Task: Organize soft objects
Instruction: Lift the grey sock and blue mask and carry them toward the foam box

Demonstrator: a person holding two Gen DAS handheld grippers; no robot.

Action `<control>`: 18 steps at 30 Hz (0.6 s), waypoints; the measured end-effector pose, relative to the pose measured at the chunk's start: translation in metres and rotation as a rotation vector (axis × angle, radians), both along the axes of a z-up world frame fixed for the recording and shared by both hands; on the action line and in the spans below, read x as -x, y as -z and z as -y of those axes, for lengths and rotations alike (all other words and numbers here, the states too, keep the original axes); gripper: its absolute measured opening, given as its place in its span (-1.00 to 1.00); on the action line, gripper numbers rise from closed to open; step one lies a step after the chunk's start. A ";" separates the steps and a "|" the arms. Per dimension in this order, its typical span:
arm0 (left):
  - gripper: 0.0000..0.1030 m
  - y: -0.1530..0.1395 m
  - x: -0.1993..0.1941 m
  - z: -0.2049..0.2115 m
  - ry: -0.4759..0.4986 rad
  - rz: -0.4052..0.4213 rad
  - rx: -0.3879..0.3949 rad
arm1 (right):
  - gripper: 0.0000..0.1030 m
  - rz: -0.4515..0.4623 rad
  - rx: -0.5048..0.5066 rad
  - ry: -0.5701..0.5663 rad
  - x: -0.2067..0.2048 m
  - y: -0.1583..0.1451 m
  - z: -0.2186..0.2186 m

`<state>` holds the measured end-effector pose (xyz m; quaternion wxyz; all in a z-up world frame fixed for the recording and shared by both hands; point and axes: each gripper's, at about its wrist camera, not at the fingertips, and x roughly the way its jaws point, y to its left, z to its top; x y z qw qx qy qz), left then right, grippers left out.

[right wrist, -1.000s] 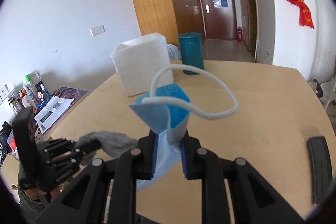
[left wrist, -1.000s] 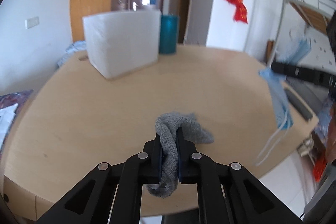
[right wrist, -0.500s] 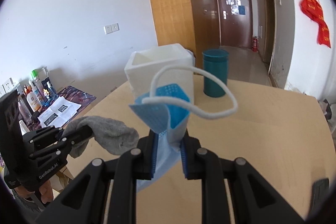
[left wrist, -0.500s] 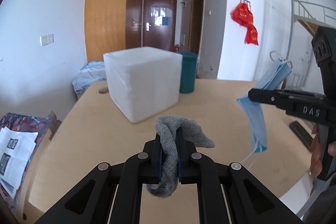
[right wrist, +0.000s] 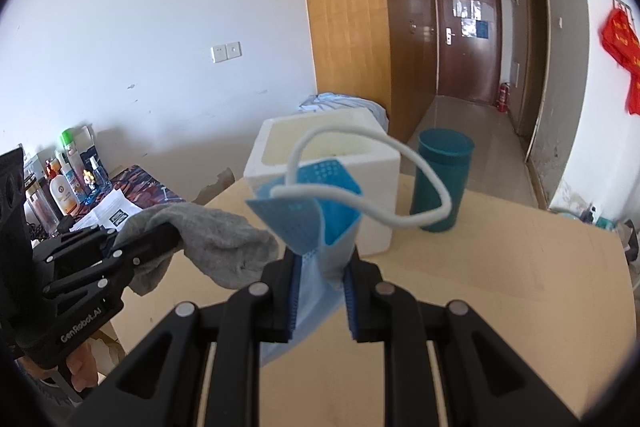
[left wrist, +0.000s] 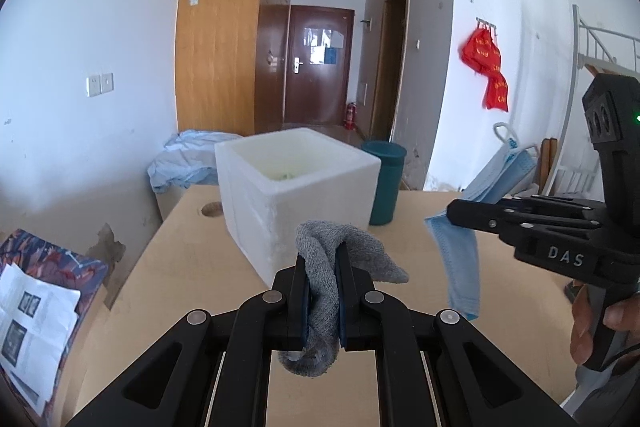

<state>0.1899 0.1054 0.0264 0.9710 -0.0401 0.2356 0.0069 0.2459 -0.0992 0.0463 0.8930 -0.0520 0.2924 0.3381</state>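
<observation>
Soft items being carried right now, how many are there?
2. A gray sock is pinched in the left claw; a blue face mask is pinched in the right claw. The white foam box may hide more.

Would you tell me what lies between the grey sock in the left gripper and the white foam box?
Nothing: in the left wrist view only bare table top separates the grey sock, clamped in the left gripper, from the white foam box.

On the surface [left wrist: 192, 267] ahead of me sits the box [left wrist: 296, 187], the cup [left wrist: 386, 183] just right of it. My left tongs [left wrist: 323, 279] hold the sock [left wrist: 352, 251] before the box, my right tongs [right wrist: 320, 267] the mask [right wrist: 316, 219] alongside.
</observation>
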 end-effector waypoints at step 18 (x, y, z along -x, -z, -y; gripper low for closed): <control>-0.80 -0.036 -0.074 -0.039 -0.065 0.056 0.009 | -0.55 0.038 0.013 -0.031 -0.068 -0.025 -0.035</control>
